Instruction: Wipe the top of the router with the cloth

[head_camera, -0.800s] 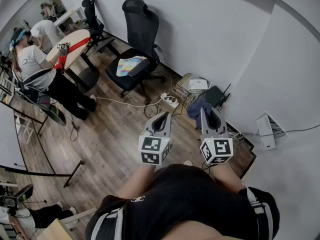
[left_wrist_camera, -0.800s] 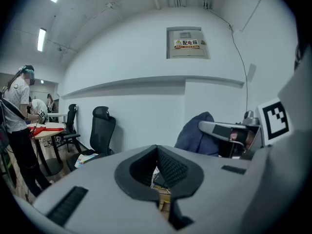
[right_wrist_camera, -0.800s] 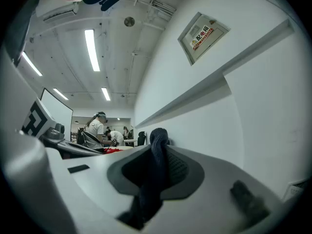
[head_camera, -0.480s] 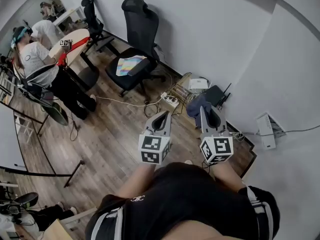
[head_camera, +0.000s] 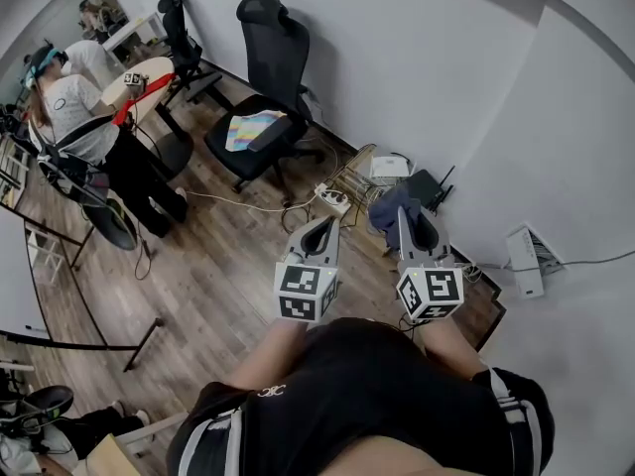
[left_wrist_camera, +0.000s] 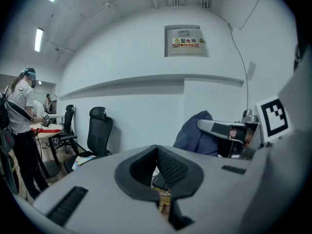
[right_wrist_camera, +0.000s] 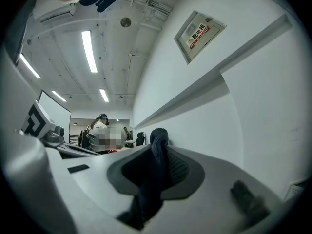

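While the right gripper (head_camera: 417, 224) pinches the dark cloth (right_wrist_camera: 155, 169) and the left gripper (head_camera: 319, 234) sits closed on nothing, the black router (head_camera: 429, 188) lies low by the wall (head_camera: 476, 87). Best bring the cloth down flat, clear of its antenna (head_camera: 449, 175).

Router (head_camera: 430, 188) on floor, against wall. Cloth (head_camera: 387, 211) just before it, in right gripper (head_camera: 414, 222). Left gripper (head_camera: 320, 232) alongside. Chair (head_camera: 260, 117) farther left.
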A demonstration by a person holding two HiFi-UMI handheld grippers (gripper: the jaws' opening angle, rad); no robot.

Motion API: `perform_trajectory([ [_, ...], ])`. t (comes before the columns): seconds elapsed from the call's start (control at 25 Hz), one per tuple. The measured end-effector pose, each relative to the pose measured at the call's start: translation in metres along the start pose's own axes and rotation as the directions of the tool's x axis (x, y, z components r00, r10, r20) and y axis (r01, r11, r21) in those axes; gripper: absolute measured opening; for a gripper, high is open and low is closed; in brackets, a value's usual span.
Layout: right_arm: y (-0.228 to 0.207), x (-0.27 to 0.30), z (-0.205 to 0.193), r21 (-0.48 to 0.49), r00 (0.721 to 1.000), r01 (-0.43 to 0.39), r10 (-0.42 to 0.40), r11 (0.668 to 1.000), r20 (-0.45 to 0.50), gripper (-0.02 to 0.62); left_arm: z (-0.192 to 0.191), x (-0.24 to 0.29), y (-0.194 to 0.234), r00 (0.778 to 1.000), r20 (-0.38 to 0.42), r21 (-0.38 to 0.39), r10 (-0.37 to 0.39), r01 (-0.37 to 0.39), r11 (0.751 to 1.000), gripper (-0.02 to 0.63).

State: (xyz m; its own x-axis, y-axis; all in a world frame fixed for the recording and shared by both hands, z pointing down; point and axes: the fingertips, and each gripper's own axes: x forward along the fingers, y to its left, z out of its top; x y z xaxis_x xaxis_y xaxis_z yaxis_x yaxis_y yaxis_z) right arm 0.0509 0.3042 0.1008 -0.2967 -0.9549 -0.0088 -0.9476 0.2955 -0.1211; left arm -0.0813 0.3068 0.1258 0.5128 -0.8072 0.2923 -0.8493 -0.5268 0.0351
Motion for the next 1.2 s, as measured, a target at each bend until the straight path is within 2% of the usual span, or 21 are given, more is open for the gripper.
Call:
perform_trajectory([
  [0.56, -0.040, -0.004, -0.008, 0.001, 0.997, -0.067, 0.067, 0.998, -0.023, 0.069, 0.002, 0.032, -0.045, 1.000, -0.004, 0.004, 0.005, -0.005, 1.000, 0.003],
  [1.0, -0.050, 0.018, -0.014, -0.024, 0.995, -0.094, 0.093, 0.995, -0.035, 0.069, 0.004, 0.060, -0.034, 1.000, 0.023, -0.020, 0.006, -0.006, 1.000, 0.003],
  [1.2, -0.063, 0.039, -0.021, -0.031, 0.997, -0.068, 0.067, 0.997, -0.050, 0.069, 0.008, 0.085, -0.022, 0.999, 0.032, -0.025, -0.012, 0.013, 1.000, 0.003],
])
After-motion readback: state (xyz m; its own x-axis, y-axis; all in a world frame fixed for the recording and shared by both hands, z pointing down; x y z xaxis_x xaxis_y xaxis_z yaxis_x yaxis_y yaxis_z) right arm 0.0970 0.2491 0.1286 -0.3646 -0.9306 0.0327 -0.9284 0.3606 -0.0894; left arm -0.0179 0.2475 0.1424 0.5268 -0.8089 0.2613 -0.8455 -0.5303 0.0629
